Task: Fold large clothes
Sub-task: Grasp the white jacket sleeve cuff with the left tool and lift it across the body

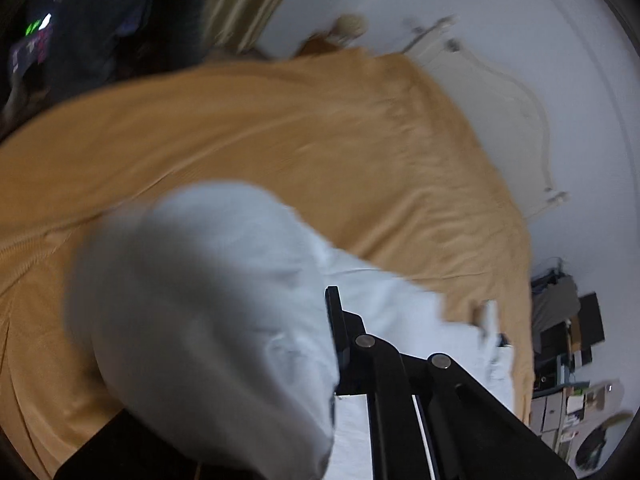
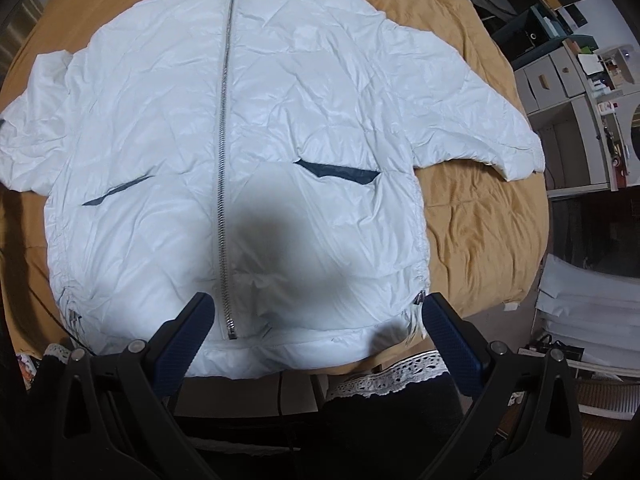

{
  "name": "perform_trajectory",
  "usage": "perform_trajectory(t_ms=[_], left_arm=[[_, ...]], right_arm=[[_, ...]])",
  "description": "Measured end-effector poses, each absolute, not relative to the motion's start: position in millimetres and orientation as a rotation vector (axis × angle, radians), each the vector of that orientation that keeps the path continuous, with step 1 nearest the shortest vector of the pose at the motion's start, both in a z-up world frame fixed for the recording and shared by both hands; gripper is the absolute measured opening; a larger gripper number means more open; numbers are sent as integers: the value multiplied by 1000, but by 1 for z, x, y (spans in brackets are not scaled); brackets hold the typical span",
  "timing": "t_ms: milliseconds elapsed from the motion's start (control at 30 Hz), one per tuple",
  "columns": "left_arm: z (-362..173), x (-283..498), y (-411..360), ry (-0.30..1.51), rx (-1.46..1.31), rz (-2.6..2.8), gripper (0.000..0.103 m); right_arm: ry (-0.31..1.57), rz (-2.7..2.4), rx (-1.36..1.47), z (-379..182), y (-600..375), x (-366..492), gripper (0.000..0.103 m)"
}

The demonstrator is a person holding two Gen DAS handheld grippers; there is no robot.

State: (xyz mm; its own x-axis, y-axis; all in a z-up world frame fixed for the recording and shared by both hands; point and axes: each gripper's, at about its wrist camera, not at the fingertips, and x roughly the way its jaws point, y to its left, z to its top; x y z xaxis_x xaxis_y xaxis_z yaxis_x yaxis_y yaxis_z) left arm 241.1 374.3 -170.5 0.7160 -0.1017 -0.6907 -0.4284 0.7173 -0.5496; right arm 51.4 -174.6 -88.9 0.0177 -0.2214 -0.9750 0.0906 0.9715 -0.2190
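Left tongs (image 1: 334, 344) clamp the blurred jacket (image 2: 240, 128); right tongs (image 2: 316, 324) gape empty.

The left wrist view is motion-blurred: a puffy white quilted jacket sleeve (image 1: 208, 312) covers one black finger of the left gripper (image 1: 334, 340) (its grip hidden).

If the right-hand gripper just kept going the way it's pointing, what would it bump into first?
Most likely the white puffer jacket. The right gripper points steeply down, jaws wide open, over the jacket's hem near the zipper. Nothing shows in between, though the gap is hard to judge.
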Motion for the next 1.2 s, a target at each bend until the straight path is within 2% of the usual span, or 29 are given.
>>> perform_trajectory(t_ms=[167, 300, 433, 600, 700, 733, 800, 900, 1000, 1200], left_arm=[[-79, 246, 244, 673, -565, -16, 5], [-59, 245, 130, 672, -460, -239, 7], [-101, 264, 33, 771, -412, -355, 9], [-224, 295, -47, 992, -381, -390, 11], [-312, 292, -64, 1178, -424, -349, 10], [-329, 287, -58, 1155, -481, -369, 10], [-338, 285, -43, 1101, -569, -428, 11], [-347, 292, -34, 1112, -633, -462, 11], [-346, 291, -35, 1088, -588, -463, 11], [-335, 275, -41, 1044, -500, -453, 11]], right_arm=[[1511, -254, -102, -78, -190, 56, 103], [1477, -264, -18, -63, -213, 50, 103], [1459, -241, 72, -54, -241, 41, 103], [1411, -249, 106, -52, -282, 47, 103], [1362, -247, 129, -59, -306, 74, 103], [1344, -253, 146, -62, -312, 84, 103], [1320, -230, 186, -75, -320, 121, 103], [1315, -135, 177, -92, -305, 183, 103], [1301, -23, 167, -107, -271, 244, 103], [1401, 190, 190, -150, -174, 349, 102]])
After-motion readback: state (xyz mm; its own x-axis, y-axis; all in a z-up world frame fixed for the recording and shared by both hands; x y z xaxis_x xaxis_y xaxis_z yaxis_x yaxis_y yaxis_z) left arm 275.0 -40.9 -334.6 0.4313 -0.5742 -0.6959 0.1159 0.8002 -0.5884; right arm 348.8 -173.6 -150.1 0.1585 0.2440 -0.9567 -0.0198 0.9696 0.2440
